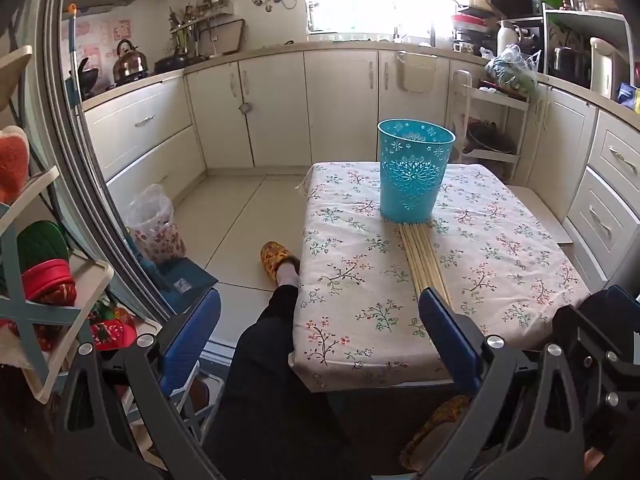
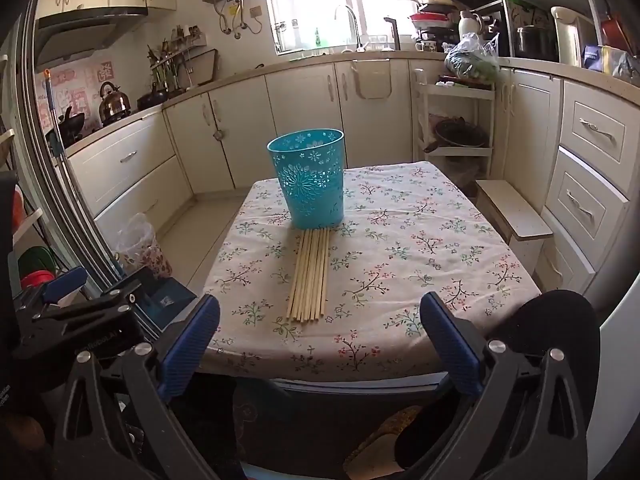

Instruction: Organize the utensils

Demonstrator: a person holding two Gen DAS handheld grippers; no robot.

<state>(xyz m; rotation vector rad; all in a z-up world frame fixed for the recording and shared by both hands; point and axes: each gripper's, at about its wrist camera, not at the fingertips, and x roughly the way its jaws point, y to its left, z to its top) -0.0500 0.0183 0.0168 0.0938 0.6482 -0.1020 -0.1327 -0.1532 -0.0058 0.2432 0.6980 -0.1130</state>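
Both grippers are spread wide and empty — right gripper [image 2: 320, 332] has the chopsticks [image 2: 309, 276] lying just ahead between its fingers, touching the teal basket [image 2: 310, 182] beyond; left gripper [image 1: 320, 336] sits off the table's [image 2: 420, 248] edge.

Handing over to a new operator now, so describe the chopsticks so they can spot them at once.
Start at the small table with the floral cloth in the middle of the kitchen. A teal perforated bin stands upright on it. The chopsticks lie flat in a neat row against its base, the only pale wooden sticks on the cloth.
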